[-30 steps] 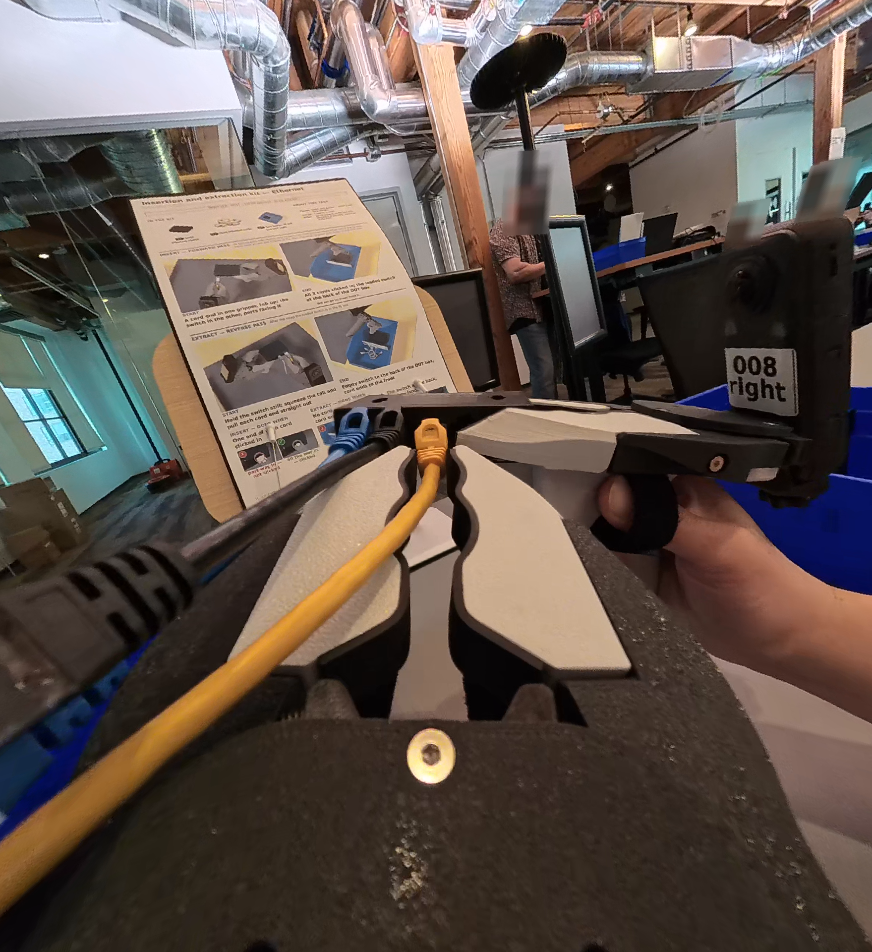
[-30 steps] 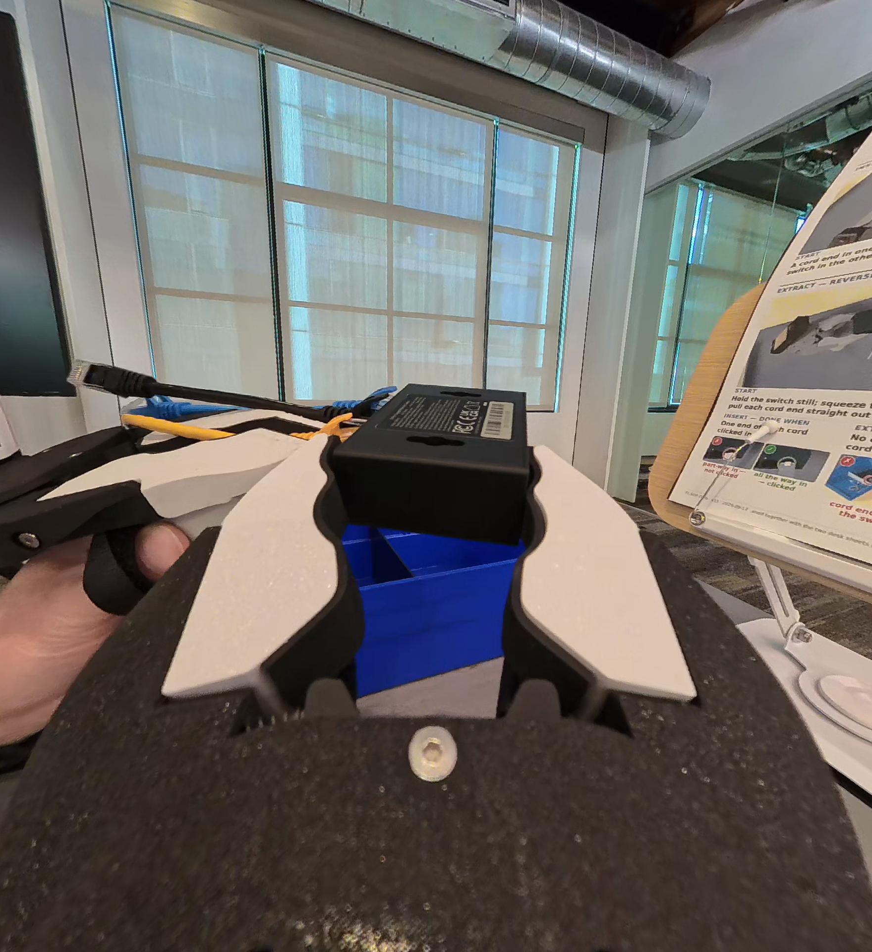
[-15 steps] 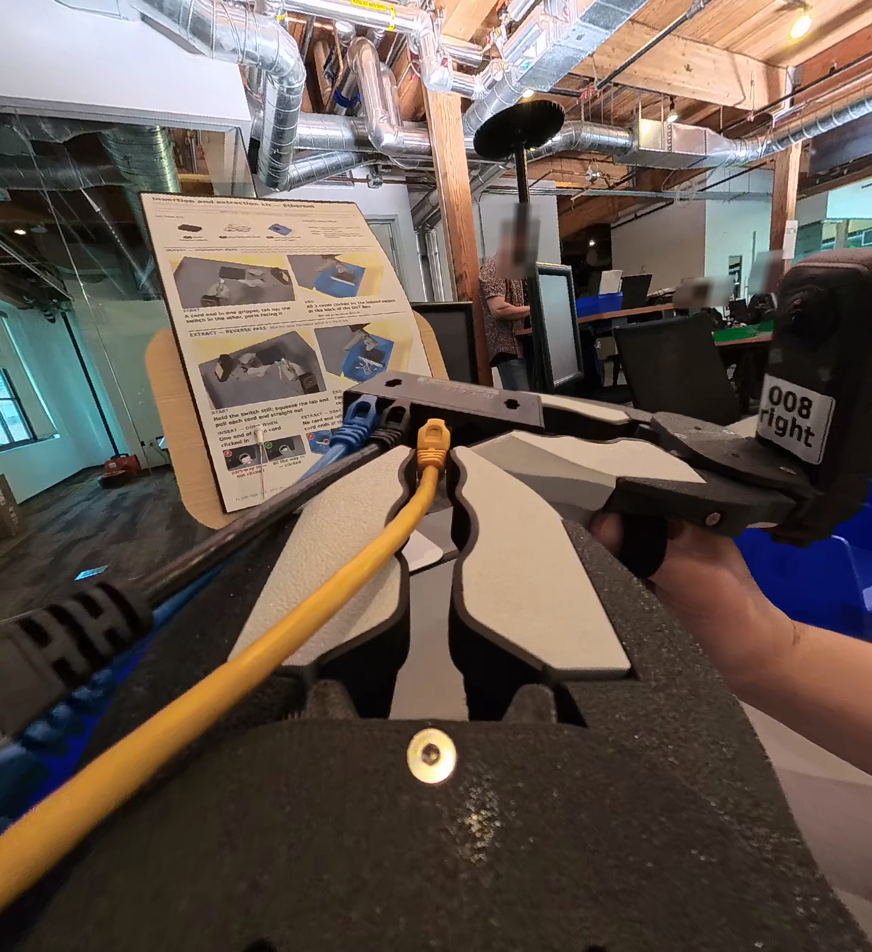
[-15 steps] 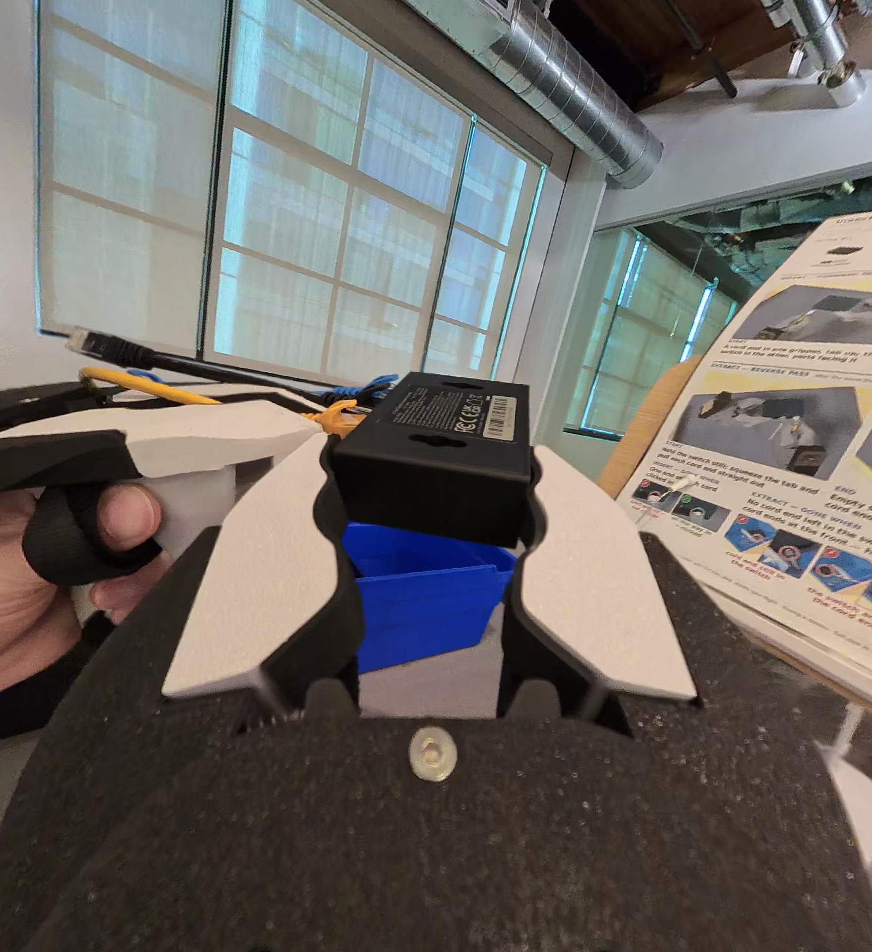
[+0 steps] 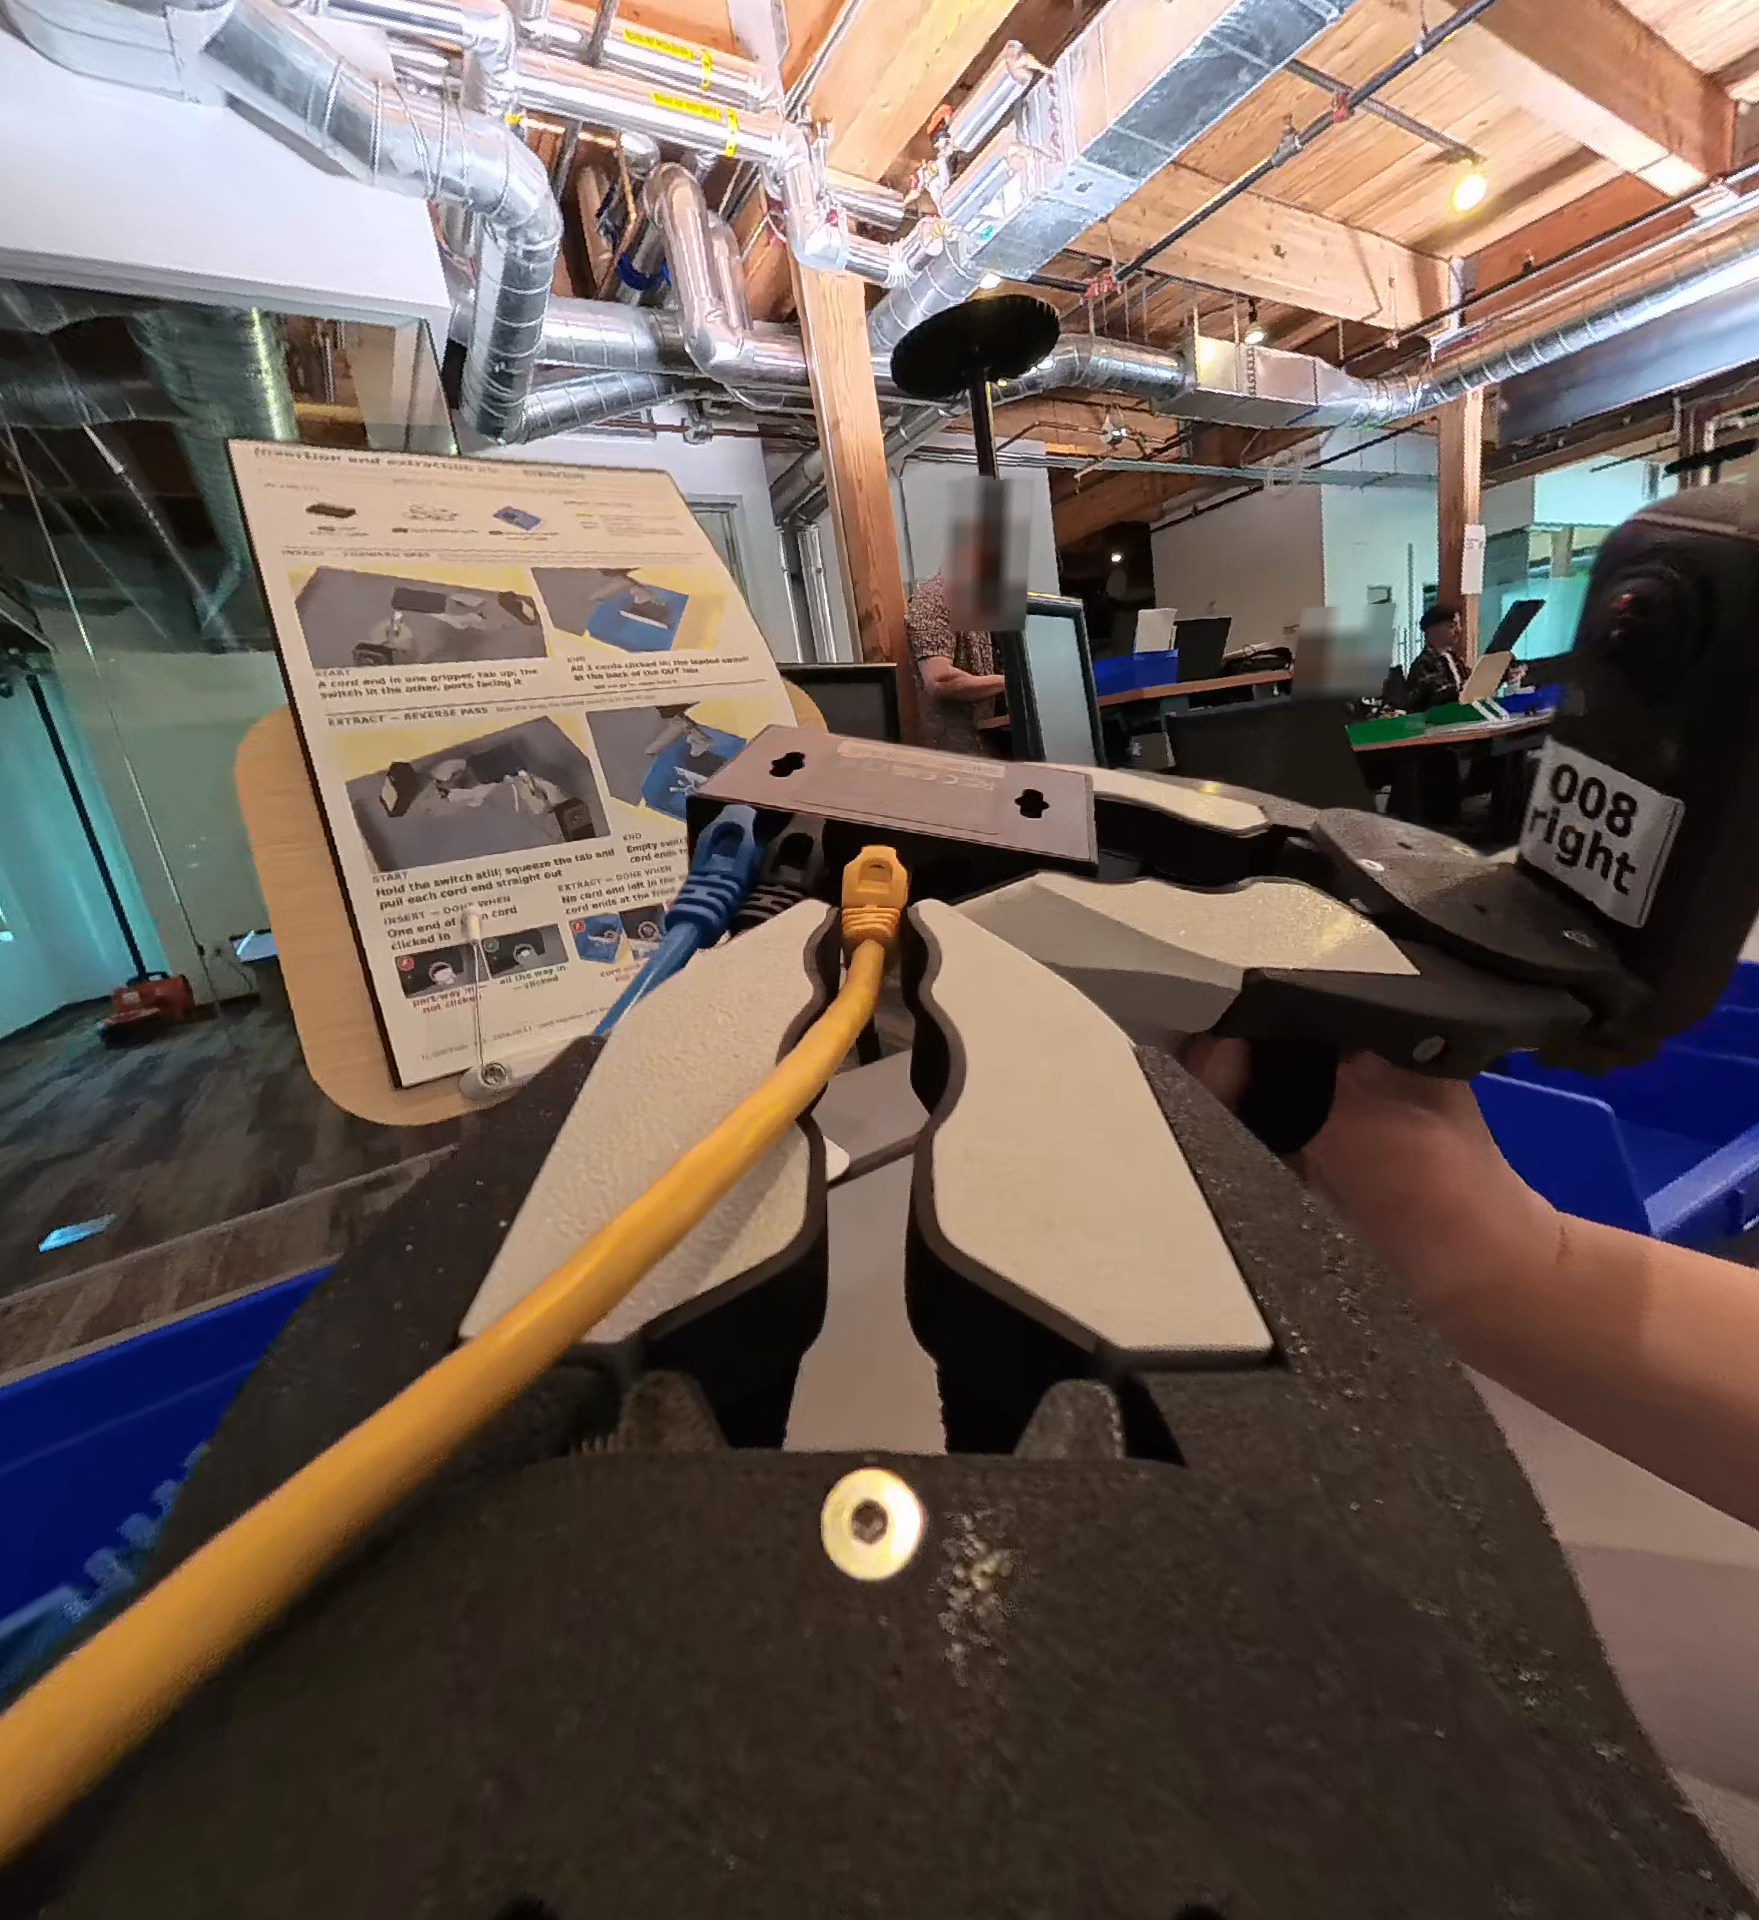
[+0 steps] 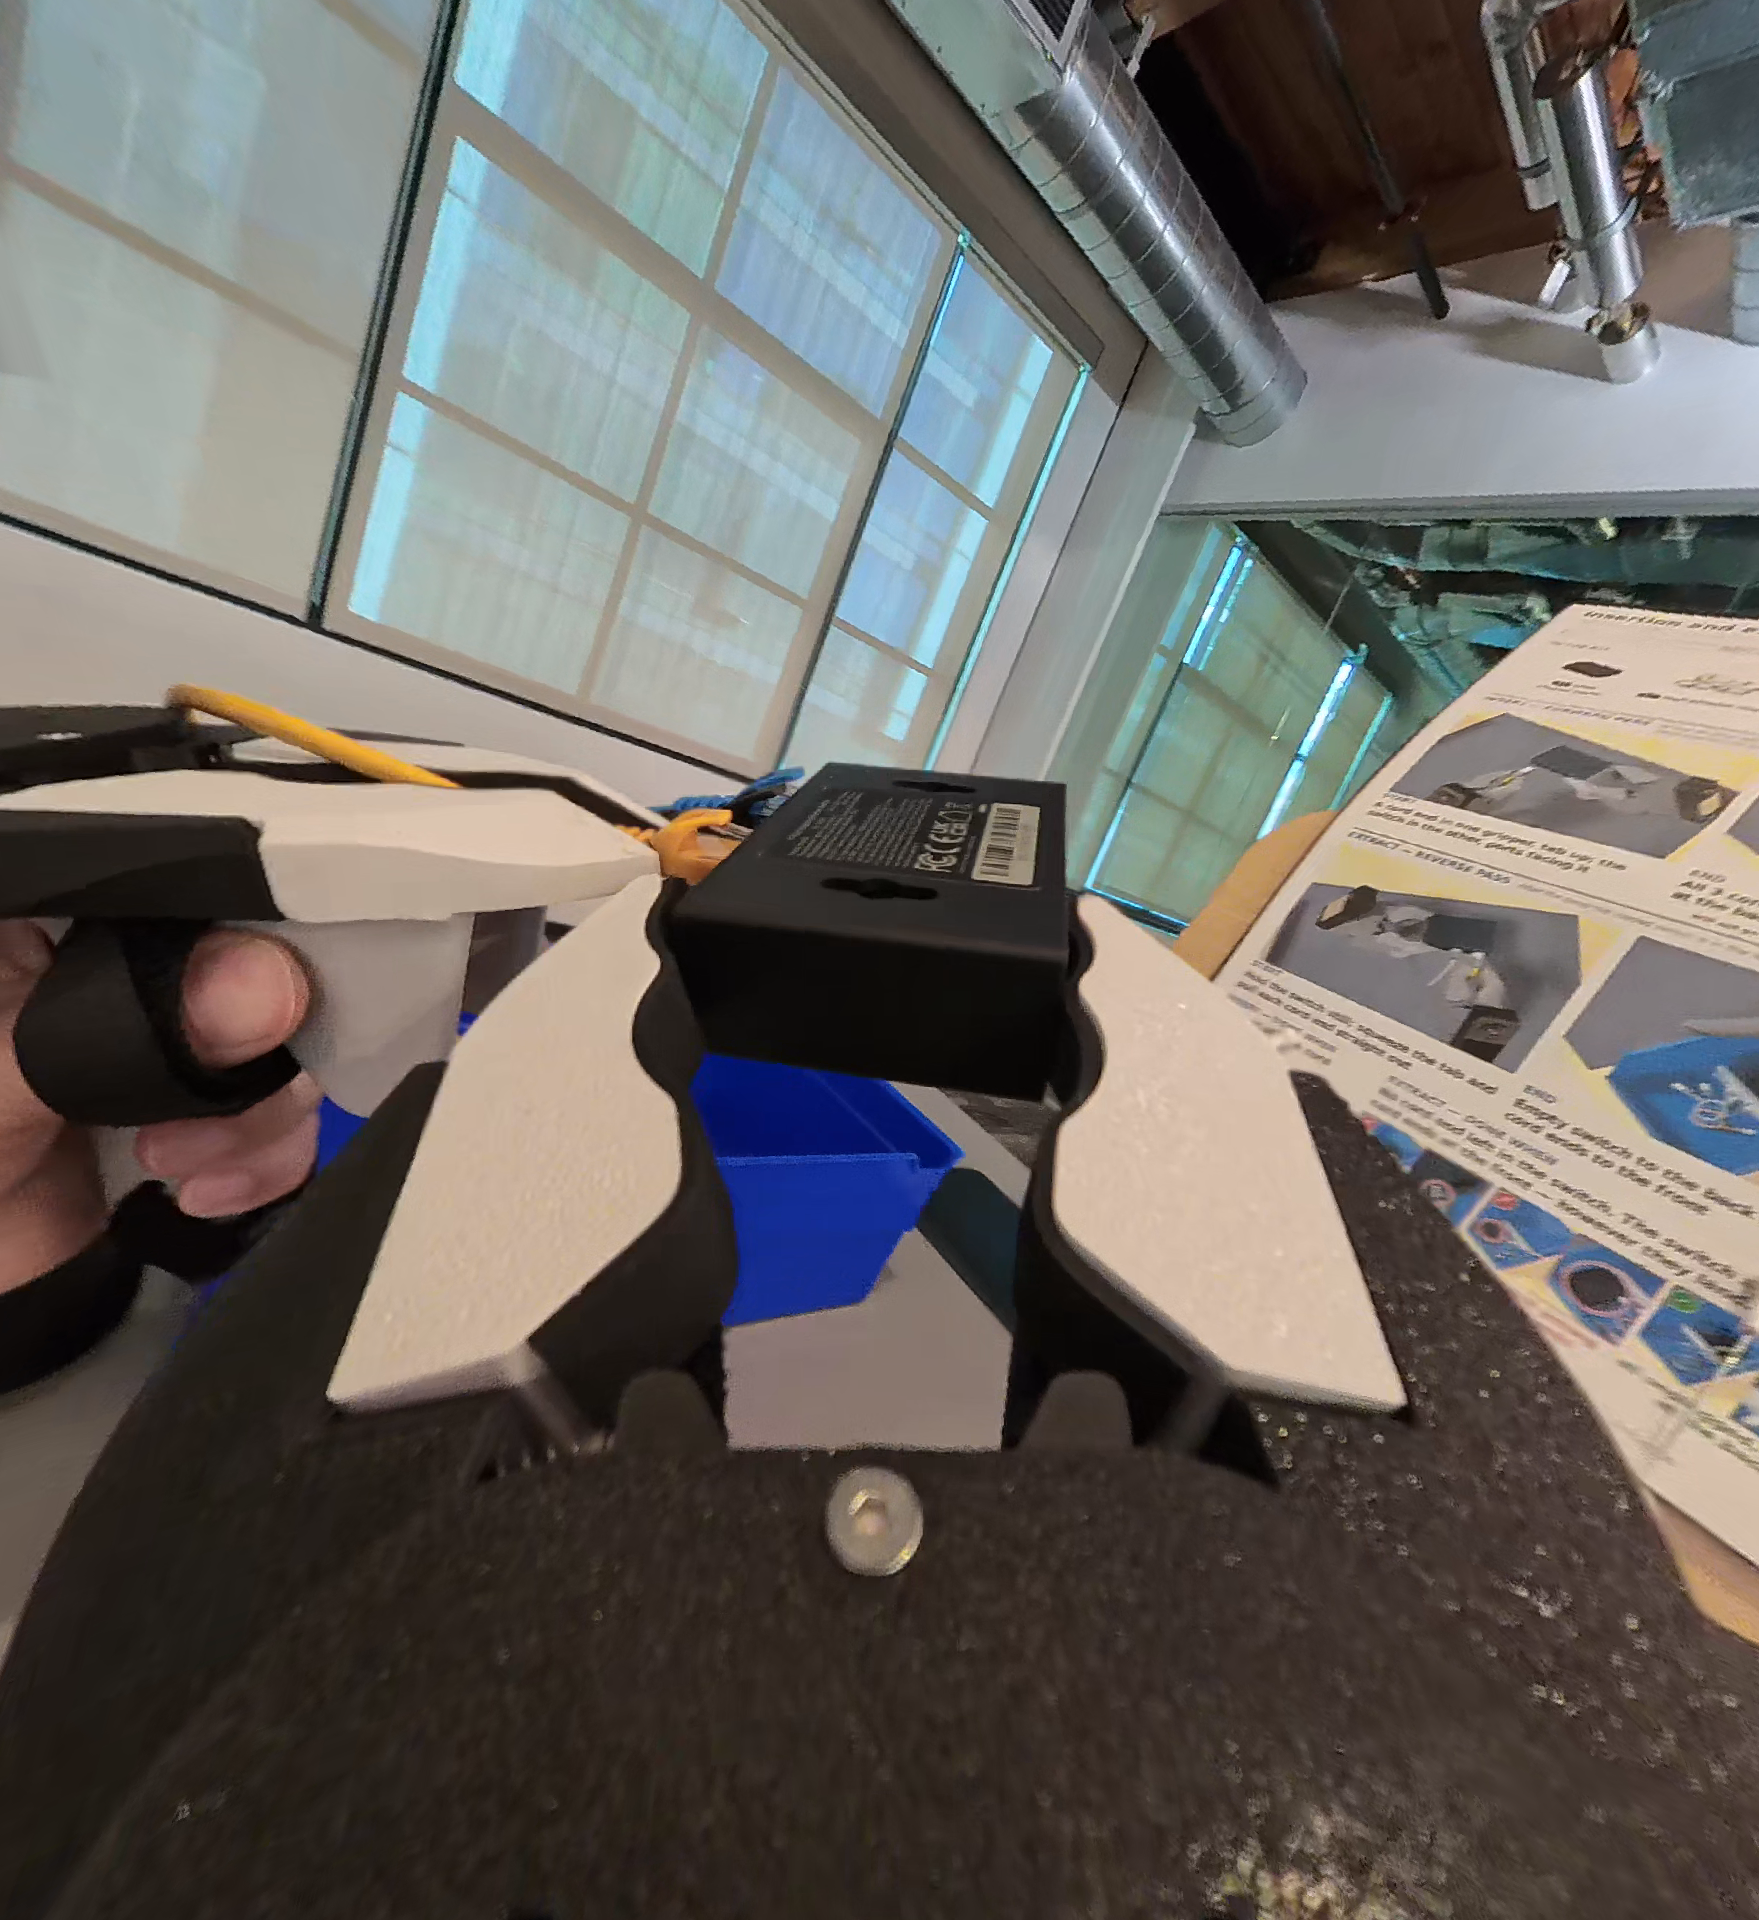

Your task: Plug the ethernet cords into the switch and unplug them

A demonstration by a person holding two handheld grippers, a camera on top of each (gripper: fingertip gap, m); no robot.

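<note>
while the right claw (image 6: 870, 997) holds the black switch (image 6: 880, 925) up in the air, its two white fingers (image 6: 542, 1174) are clamped on the short ends of the box, which lies flat with its labelled underside facing up. in the left wrist view the same switch (image 5: 896, 805) sits at the middle of the picture, with its row of ports facing the camera.

three ethernet cords meet that port side. the yellow cord (image 5: 646, 1174) runs from the lower left corner up between the fingers of the left claw (image 5: 870, 925), and its yellow plug (image 5: 870, 894) touches the switch at a port. the left claw is closed on this plug just behind the switch. to the left of it a black plug (image 5: 776, 888) and a blue cord (image 5: 698, 914) also sit at ports; how deep each one goes cannot be told.

a person's hand (image 5: 1374, 1143) grips the handle of the right claw, and another hand (image 6: 54, 1091) grips the handle of the left one, seen from the side in the right wrist view.

below the switch lies a blue bin (image 6: 813, 1174) on a grey worktop (image 6: 854, 1382). a printed instruction board (image 5: 501, 748) stands tilted behind the switch, and large windows (image 6: 646, 416) fill the wall beyond.
</note>
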